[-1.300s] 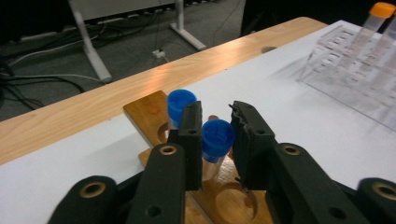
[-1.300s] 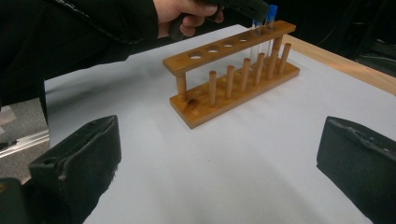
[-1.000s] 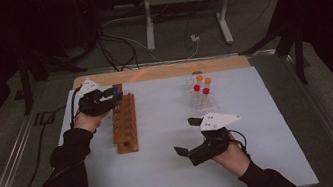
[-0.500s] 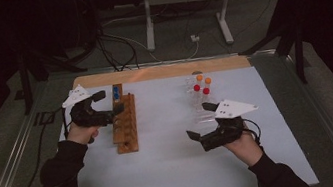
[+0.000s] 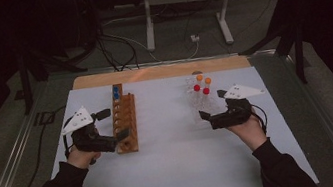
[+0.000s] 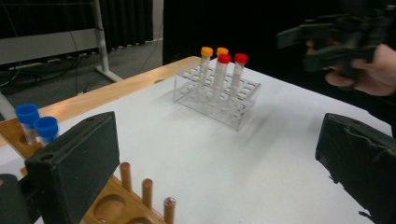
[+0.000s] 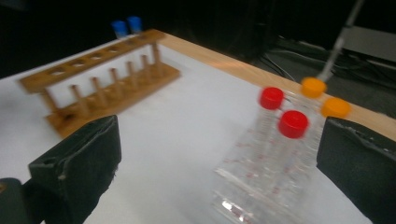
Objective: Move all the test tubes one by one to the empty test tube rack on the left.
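Taking the wooden rack (image 5: 125, 123) as our landmark: two blue-capped tubes (image 5: 115, 92) stand in its far end. Our left gripper (image 5: 113, 125), jaws just opened wide and empty, sits beside it. Well right, the clear rack (image 5: 201, 99) holds red- and orange-capped tubes (image 5: 201, 86); our right gripper (image 5: 207, 115) gapes empty beside them.

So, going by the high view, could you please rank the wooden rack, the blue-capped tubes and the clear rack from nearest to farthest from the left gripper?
1. Wooden rack: right beside the left gripper, on the sheet's left.
2. Blue-capped tubes: at that rack's far end.
3. Clear rack: across the sheet, by the right gripper.
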`<state>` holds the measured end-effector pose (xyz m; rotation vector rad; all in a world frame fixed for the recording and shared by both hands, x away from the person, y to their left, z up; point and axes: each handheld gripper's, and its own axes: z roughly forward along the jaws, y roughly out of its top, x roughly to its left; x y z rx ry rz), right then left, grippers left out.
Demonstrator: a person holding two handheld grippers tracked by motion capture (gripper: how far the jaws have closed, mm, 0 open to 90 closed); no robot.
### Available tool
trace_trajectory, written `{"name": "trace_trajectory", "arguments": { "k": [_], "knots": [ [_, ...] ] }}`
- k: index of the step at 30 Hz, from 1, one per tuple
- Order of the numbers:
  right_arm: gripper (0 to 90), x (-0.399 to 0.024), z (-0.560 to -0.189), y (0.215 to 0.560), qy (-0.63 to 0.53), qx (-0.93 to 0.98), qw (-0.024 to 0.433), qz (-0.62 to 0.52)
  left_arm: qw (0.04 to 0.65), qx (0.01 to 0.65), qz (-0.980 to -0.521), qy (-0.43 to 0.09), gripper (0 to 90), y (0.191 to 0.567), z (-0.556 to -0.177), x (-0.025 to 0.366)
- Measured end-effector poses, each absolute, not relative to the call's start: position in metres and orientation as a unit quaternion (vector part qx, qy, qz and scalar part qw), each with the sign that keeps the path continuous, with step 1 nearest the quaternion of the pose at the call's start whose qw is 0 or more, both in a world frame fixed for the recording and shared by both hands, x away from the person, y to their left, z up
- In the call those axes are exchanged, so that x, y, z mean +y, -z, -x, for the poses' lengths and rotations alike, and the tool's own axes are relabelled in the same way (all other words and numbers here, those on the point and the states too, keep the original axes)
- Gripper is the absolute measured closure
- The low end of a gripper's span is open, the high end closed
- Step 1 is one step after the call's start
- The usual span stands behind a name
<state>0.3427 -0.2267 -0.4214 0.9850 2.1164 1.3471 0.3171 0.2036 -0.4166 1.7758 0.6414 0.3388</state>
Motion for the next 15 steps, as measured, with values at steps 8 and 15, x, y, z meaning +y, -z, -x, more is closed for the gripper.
{"name": "trace_trajectory", "arguments": {
  "k": [8, 15],
  "knots": [
    [25.2, -0.232, -0.365, 0.442, -0.449, 0.773, 0.226, -0.388, 0.581, 0.267, -0.755, -0.143, 0.6, 0.417, -0.31, 0.204],
    [47.6, -0.235, -0.381, 0.451, -0.422, 0.778, 0.219, -0.411, 0.582, 0.268, -0.755, -0.14, 0.6, 0.418, -0.311, 0.205]
  ]
}}
